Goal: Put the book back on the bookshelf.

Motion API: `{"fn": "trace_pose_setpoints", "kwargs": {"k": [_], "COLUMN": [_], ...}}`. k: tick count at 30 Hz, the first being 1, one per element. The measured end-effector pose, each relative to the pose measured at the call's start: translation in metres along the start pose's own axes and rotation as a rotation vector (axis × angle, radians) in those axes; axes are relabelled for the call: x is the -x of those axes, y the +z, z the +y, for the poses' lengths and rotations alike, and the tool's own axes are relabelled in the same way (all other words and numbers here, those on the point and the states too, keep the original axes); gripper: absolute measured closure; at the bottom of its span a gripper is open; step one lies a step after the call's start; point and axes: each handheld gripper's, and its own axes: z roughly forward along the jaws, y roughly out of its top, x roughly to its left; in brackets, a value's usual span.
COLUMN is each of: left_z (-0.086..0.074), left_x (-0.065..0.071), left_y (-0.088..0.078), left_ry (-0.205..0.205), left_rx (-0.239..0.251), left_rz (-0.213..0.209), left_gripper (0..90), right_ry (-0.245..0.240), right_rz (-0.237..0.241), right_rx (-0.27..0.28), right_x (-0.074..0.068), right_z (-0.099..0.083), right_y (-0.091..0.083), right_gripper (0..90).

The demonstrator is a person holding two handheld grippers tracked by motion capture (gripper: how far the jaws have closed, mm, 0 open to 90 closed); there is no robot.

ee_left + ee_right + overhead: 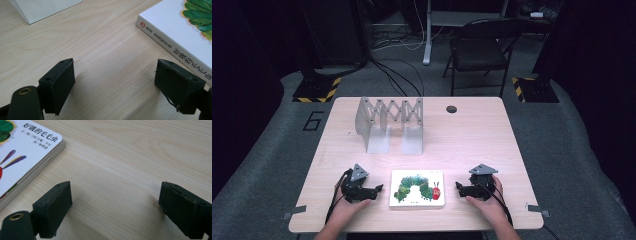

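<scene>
At the near edge of the table (492, 125), right at six o'clock from its middle, lies the picture book (417, 188), flat, cover up, green caterpillar on show, and I've got one tool on each side of it. My left gripper (380, 188) sits at nine o'clock of the book, jaws spread wide with nothing between them but bare wood; in the left gripper view the book's spine (172, 47) runs just beside my far jaw, close, though I can't quite say whether they touch. My right gripper (458, 187) waits at three o'clock, jaws gaping too, empty, and in the right gripper view the book's rounded corner (53, 141) is a little apart from my near jaw. So as I judge it, nothing's been done to the book yet: it hasn't been lifted or stood up, and the whole of the job is ahead, likely getting hold of it and carrying it off to the rack. That rack, a white expanding book stand (391, 125), stands at twelve o'clock from the book, well apart, its slots vacant. Farther back there's a small dark hole (451, 109) in the tabletop at one o'clock, and a folding chair (479, 50) beyond the table. Nothing lies between book and stand, so the path looks open; the flat-lying book itself is the awkward bit.
</scene>
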Motion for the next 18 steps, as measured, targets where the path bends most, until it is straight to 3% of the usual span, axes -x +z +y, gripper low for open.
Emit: {"fn": "trace_pose_setpoints", "kwargs": {"k": [18], "left_z": [-0.0024], "left_x": [0.0016], "left_y": [-0.0041], "left_ry": [-0.008], "left_rx": [-0.005], "left_rz": [-0.011], "left_gripper": [17.8], "right_ry": [-0.010], "right_rz": [0.009], "right_rx": [0.008], "right_x": [0.0005], "right_z": [0.0008], "right_y": [0.0000], "right_gripper": [16.8]}}
